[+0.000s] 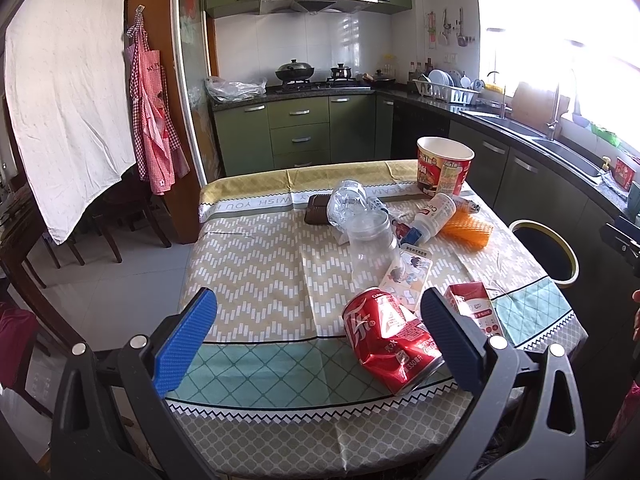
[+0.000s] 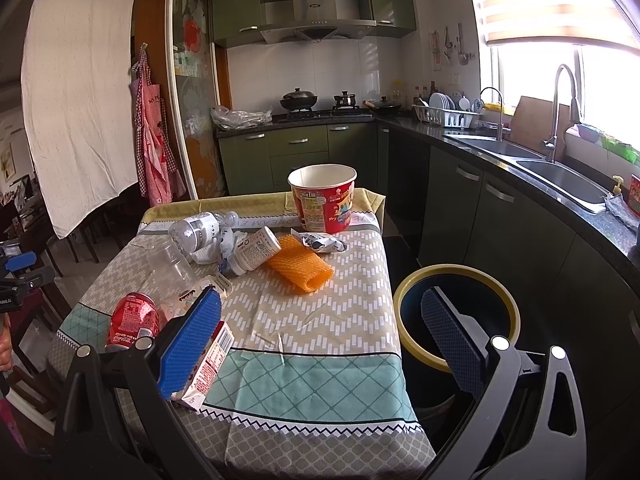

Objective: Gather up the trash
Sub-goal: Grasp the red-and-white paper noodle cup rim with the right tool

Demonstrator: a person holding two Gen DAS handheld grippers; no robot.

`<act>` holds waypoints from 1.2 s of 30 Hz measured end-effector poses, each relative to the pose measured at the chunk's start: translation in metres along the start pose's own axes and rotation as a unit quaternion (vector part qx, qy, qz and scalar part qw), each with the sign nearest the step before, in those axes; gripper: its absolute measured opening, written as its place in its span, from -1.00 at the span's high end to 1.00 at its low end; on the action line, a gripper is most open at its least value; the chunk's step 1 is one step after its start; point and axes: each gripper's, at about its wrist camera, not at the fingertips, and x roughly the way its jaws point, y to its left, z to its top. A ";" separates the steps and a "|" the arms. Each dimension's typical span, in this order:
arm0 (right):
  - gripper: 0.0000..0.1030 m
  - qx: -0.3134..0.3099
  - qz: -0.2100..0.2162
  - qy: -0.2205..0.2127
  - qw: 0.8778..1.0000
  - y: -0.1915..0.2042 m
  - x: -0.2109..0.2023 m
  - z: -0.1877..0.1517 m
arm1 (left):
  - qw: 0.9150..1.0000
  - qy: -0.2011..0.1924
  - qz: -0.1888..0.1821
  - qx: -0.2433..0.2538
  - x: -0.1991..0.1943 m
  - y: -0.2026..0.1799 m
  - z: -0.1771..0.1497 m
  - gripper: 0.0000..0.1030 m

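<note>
The left gripper [image 1: 318,344] is spread wide near the crushed red can [image 1: 390,340] on the surface [image 1: 256,264], likely to grab it, while the right gripper [image 2: 320,344] waits wide apart by the bin [image 2: 404,292] for dropping trash.

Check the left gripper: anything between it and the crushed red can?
Nothing visible. The left gripper is open, and the crushed red can lies on the tablecloth just inside its right finger, with the other litter beyond it.
</note>
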 end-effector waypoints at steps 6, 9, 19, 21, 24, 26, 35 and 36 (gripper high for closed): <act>-0.92 -0.013 -0.002 0.036 0.999 -0.006 0.022 0.011 | 0.999 0.037 0.006 0.016 0.021 0.004 0.023 -0.89; -0.92 0.006 0.012 0.061 0.998 -0.021 0.039 0.028 | 0.998 0.058 0.008 0.034 0.037 0.003 0.037 -0.89; -0.92 0.001 0.069 0.153 0.986 -0.037 0.123 0.114 | 0.992 0.116 -0.028 0.035 0.095 -0.002 0.100 -0.89; -0.92 -0.003 0.065 0.176 0.982 -0.038 0.148 0.134 | 0.990 0.132 -0.048 0.029 0.108 -0.005 0.112 -0.89; -0.85 -0.004 0.057 0.204 0.977 -0.042 0.187 0.165 | 0.985 0.159 -0.064 0.029 0.130 -0.008 0.127 -0.89; -0.74 0.008 0.056 0.222 0.973 -0.047 0.215 0.182 | 0.982 0.173 -0.068 0.030 0.146 -0.009 0.136 -0.89; 0.25 0.044 0.004 0.317 0.947 -0.068 0.353 0.223 | 0.974 0.214 -0.060 0.036 0.210 -0.007 0.160 -0.89; 0.32 0.048 -0.003 0.326 0.944 -0.071 0.366 0.224 | 0.974 0.217 -0.059 0.039 0.214 -0.008 0.161 -0.89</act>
